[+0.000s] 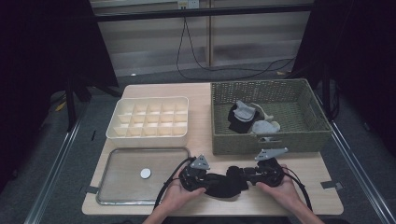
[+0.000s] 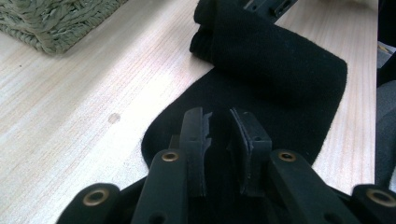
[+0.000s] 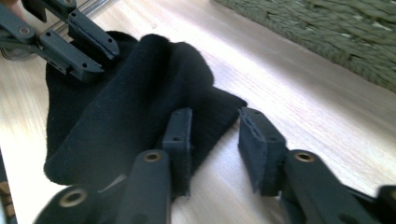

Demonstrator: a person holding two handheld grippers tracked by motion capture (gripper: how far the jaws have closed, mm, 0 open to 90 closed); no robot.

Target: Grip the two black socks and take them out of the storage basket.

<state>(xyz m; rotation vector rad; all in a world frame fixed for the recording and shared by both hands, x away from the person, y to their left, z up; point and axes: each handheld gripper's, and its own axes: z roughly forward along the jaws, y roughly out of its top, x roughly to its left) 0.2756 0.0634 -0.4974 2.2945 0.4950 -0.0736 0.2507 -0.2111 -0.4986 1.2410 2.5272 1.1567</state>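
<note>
A black sock (image 1: 226, 184) lies on the wooden table near its front edge, between my two grippers. One end is folded over into a hump (image 3: 159, 60). My left gripper (image 1: 211, 179) comes in from the left, and its jaws (image 2: 222, 135) stand close together with black fabric filling the narrow gap. My right gripper (image 1: 245, 176) faces it from the right. Its jaws (image 3: 217, 135) are apart: one pad (image 3: 180, 140) rests on the sock's edge (image 3: 130, 107) and the other pad (image 3: 259, 144) stands over bare wood. The left gripper (image 3: 100, 51) also shows at the sock's far end.
A woven basket (image 1: 261, 142) with several grey and black socks (image 1: 245, 116) stands just behind the grippers. A cream compartment box (image 1: 149, 99) sits at the back left. A metal-rimmed tray (image 1: 116, 189) with a white disc (image 1: 145, 173) lies at the front left.
</note>
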